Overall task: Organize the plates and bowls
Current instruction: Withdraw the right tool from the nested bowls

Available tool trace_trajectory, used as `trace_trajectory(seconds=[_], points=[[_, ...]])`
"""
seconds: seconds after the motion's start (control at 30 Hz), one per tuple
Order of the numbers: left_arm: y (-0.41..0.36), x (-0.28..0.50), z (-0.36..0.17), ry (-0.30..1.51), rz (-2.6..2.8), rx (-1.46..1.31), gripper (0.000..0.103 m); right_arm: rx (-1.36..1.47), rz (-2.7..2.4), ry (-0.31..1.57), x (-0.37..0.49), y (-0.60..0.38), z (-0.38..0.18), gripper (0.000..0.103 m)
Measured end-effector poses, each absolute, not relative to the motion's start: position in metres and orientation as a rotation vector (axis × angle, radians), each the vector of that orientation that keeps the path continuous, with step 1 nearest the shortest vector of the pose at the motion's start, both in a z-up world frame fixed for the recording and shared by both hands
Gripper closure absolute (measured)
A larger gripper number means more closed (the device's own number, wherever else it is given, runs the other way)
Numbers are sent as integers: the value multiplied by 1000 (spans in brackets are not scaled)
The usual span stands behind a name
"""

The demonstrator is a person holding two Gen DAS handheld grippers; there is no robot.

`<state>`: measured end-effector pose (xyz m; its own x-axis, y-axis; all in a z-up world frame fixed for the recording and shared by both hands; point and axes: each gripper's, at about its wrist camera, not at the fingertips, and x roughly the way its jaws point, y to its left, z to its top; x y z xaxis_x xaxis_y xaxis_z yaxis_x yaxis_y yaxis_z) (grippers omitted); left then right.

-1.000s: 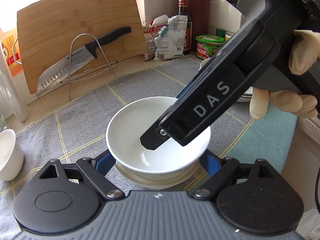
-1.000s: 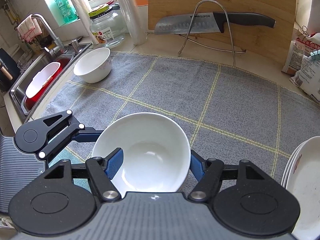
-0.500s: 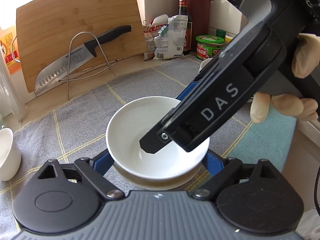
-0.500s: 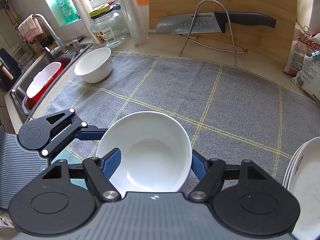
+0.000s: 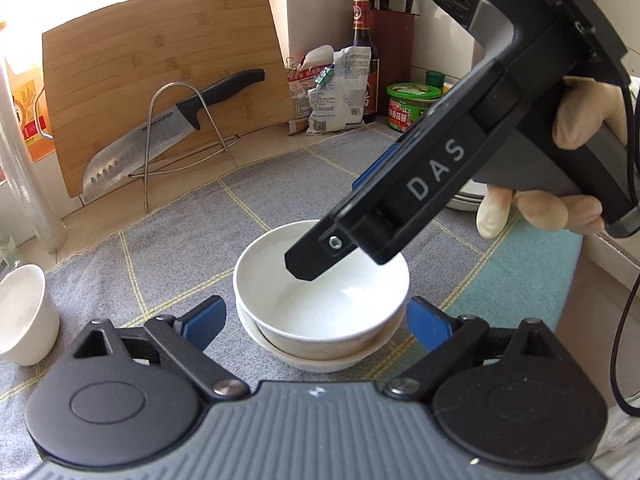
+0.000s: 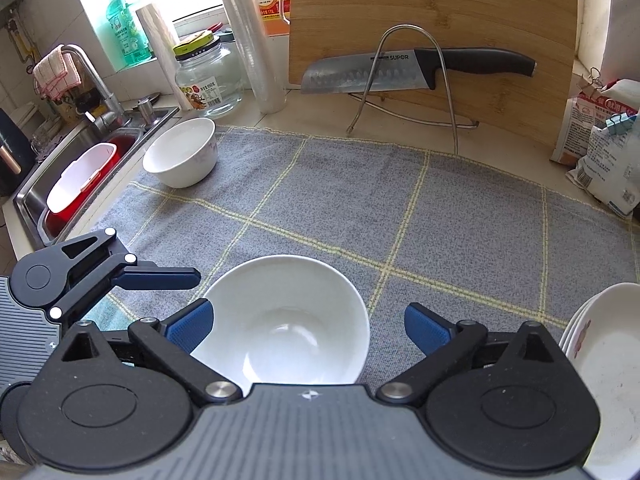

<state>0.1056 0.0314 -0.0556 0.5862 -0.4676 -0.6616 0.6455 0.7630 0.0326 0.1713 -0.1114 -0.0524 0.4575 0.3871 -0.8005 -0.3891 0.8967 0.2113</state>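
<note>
A white bowl [image 5: 320,312] sits nested in a second white bowl [image 5: 316,362] on the grey checked cloth [image 5: 180,248]. My left gripper [image 5: 316,320] is open, its blue pads clear of the stack on both sides. My right gripper [image 6: 306,326] is open above the top bowl [image 6: 288,320], pads apart from its rim; its body [image 5: 432,184] hangs over the bowl in the left wrist view. Another white bowl [image 6: 182,152] stands at the cloth's far left, also in the left wrist view [image 5: 24,312]. Stacked white plates [image 6: 600,360] lie at the right.
A bamboo cutting board [image 6: 432,20] and a knife on a wire rack [image 6: 416,68] stand at the back. A sink [image 6: 80,172] with a red tub lies at the left. A glass jar [image 6: 208,76], bottles and food bags [image 5: 340,88] line the wall.
Both grippers have opened wider and let go of the bowl, which now rests nested in the lower bowl. The right gripper has lifted slightly.
</note>
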Motion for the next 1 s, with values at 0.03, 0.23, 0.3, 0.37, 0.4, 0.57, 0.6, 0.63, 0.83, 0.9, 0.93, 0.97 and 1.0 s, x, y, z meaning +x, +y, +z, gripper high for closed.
trace_trajectory(seconds=[0.03, 0.23, 0.3, 0.37, 0.4, 0.57, 0.6, 0.63, 0.83, 0.9, 0.93, 0.97, 1.0], points=[[33, 105, -54, 671, -653, 278, 6, 0, 470, 979, 171, -113, -51, 0], [46, 113, -50, 650, -573, 224, 6, 21, 415, 923, 165, -121, -43, 0], [50, 118, -53, 654, -531, 223, 6, 23, 394, 905, 162, -122, -42, 0], [53, 122, -55, 664, -503, 214, 6, 28, 377, 889, 159, -123, -41, 0], [56, 123, -56, 670, -492, 207, 6, 35, 371, 881, 157, -124, -41, 0], [62, 125, -59, 687, -455, 179, 6, 33, 342, 854, 152, -125, -41, 0], [62, 125, -59, 689, -452, 176, 6, 24, 343, 853, 151, -124, -41, 0], [62, 125, -59, 689, -447, 174, 6, 10, 341, 849, 150, -123, -41, 0], [60, 120, -58, 689, -416, 181, 6, -23, 346, 810, 146, -119, -40, 0], [59, 118, -57, 688, -400, 180, 6, -27, 348, 793, 145, -119, -40, 0], [60, 117, -56, 687, -388, 172, 6, -26, 348, 784, 145, -119, -40, 0], [61, 116, -54, 688, -380, 163, 6, -27, 348, 777, 145, -120, -40, 0], [62, 116, -52, 688, -372, 156, 6, -38, 353, 770, 144, -119, -40, 0]])
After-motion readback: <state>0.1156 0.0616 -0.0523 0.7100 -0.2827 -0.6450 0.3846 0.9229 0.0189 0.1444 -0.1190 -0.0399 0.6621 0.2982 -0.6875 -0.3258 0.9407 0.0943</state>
